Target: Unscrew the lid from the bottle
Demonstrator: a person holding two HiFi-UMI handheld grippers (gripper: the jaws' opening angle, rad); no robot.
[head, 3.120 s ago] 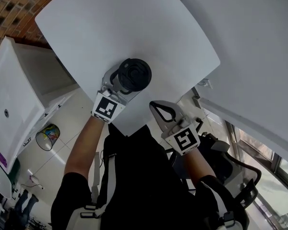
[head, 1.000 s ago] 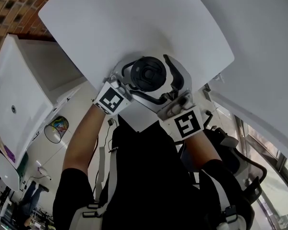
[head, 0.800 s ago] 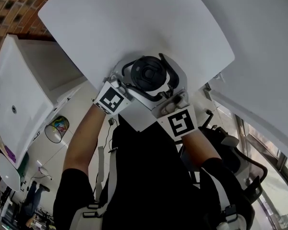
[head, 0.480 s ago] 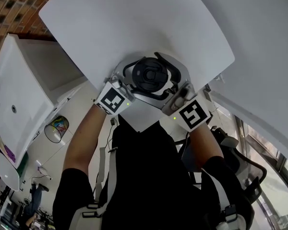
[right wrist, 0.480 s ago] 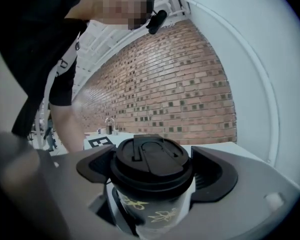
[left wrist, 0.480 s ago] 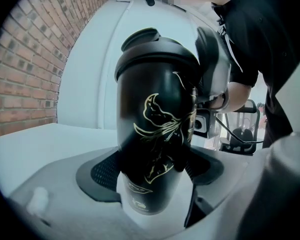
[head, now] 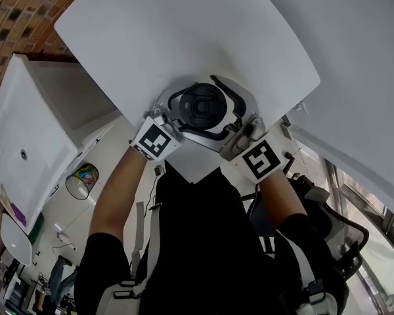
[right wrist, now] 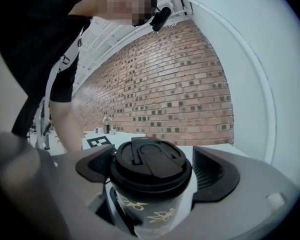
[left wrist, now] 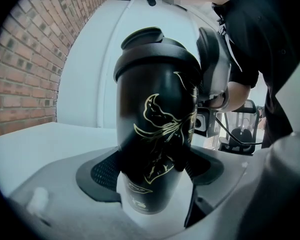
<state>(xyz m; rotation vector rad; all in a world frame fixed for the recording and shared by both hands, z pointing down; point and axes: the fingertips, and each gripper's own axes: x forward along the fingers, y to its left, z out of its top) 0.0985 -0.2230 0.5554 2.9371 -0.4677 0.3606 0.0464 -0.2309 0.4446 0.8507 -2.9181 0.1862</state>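
The black bottle (left wrist: 157,134) with a gold leaf pattern is upright at the near edge of the white table (head: 184,31). The left gripper (left wrist: 152,169) clamps its body, and the right gripper (right wrist: 155,169) clasps its black flip lid (right wrist: 151,161).

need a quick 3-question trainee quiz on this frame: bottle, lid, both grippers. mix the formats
1. Multiple choice: what holds the black bottle by its body?
A) the left gripper
B) a bare hand
C) nothing, it stands free

2. True or false: the lid is already off the bottle.

3. Fill in: the jaws of the right gripper stand on either side of the bottle's ___.

Key: 1 A; 2 false, the lid sits on top of the bottle; 3 lid.
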